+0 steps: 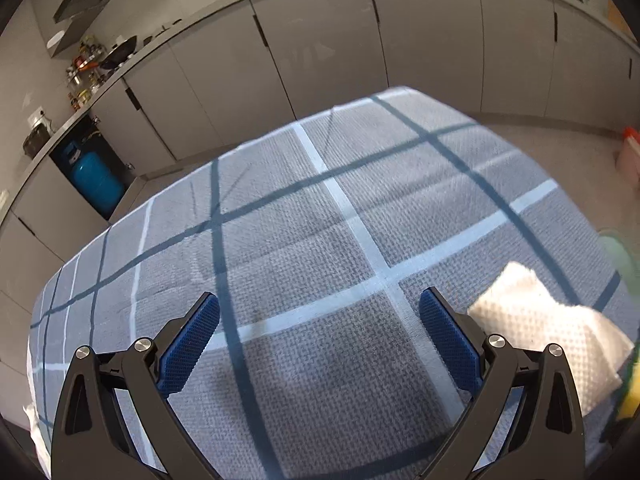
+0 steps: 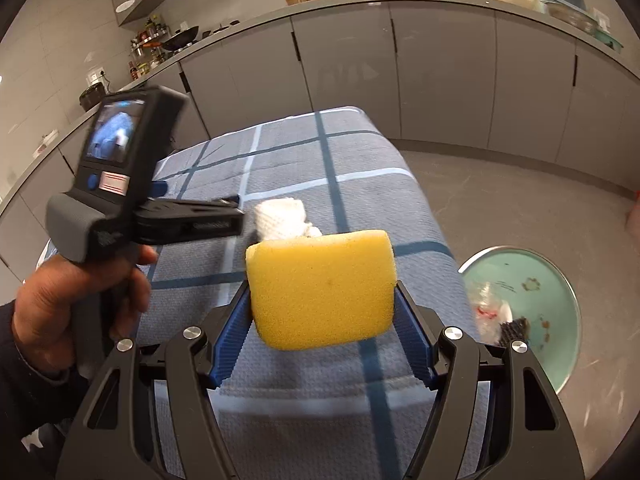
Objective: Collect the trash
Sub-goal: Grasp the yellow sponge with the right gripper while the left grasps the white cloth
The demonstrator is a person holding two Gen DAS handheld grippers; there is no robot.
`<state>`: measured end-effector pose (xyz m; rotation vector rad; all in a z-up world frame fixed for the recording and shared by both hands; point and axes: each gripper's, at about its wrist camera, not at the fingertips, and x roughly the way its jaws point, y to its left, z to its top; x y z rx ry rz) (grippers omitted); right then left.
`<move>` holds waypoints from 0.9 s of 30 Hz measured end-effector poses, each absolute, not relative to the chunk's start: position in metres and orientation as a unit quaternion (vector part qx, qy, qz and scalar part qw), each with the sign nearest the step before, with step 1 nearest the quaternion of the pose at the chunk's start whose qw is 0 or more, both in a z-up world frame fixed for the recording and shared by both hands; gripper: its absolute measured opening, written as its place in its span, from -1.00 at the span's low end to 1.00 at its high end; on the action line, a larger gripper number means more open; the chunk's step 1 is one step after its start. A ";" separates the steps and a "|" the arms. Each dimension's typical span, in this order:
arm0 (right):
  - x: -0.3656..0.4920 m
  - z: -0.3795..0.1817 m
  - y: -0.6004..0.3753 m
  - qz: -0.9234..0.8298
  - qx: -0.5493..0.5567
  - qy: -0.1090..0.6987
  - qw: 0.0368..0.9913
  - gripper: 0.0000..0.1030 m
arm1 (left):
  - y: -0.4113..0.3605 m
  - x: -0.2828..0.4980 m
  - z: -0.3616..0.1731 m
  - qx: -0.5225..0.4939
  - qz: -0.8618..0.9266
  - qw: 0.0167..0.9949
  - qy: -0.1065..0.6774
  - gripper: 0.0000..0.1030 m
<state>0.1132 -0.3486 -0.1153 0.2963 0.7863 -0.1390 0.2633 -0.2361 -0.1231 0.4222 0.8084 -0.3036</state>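
Your right gripper [image 2: 322, 300] has its blue pads pressed on both sides of one yellow sponge [image 2: 320, 288], lifted above the tablecloth [image 2: 288, 168]. The sponge is a rounded block, porous, clean apart from one small dark speck near its middle. Its lower back edge is hidden behind itself; in the left wrist view only a yellow sliver shows at 4 o'clock, cut off by the lens rim.

One crumpled white paper towel [image 2: 280, 216] lies on the cloth just past the sponge at 12 o'clock, partly covered by it. In the left view the same towel [image 1: 540, 328] sits at 3 o'clock of your left gripper [image 1: 320, 316], just beside the right pad [image 1: 448, 336], not between the fingers.

Your left gripper's jaws stand wide, nothing between them, only checked cloth below. In the right view you see that gripper from the side at 9 o'clock, with your left hand [image 2: 68, 300] on its handle and a small lit screen on its back; screen content is too blurred to read.

One pale green round bin [image 2: 560, 280] sits on the floor at 3 o'clock of the sponge, off the table edge. Inside: clear plastic wrap with a red bit and one dark object, both blurred, can't identify. Its near rim is cut off by the gripper finger.

Count: two grippers, one sponge, one towel, one bin.
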 end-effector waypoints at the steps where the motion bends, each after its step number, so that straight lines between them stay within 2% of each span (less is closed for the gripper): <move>1: 0.113 -0.117 -0.350 -0.070 0.144 0.383 0.910 0.31 | -0.235 0.261 -0.118 0.195 -0.147 0.888 0.389 0.91; 3: 0.112 -0.119 -0.350 -0.069 0.146 0.382 0.910 0.31 | -0.237 0.254 -0.106 0.170 -0.166 0.891 0.388 0.91; 7: 0.106 -0.119 -0.348 -0.063 0.147 0.379 0.912 0.31 | -0.265 0.241 -0.098 0.183 -0.214 0.881 0.380 0.91; 13: 0.093 -0.120 -0.353 -0.066 0.153 0.372 0.913 0.31 | -0.294 0.238 -0.145 0.253 -0.205 0.852 0.409 0.91; 17: 0.079 -0.118 -0.362 -0.077 0.157 0.369 0.913 0.31 | -0.292 0.232 -0.145 0.256 -0.204 0.859 0.394 0.91; 27: 0.041 -0.110 -0.408 -0.145 0.169 0.352 0.909 0.31 | -0.290 0.207 -0.101 0.199 -0.251 0.863 0.390 0.91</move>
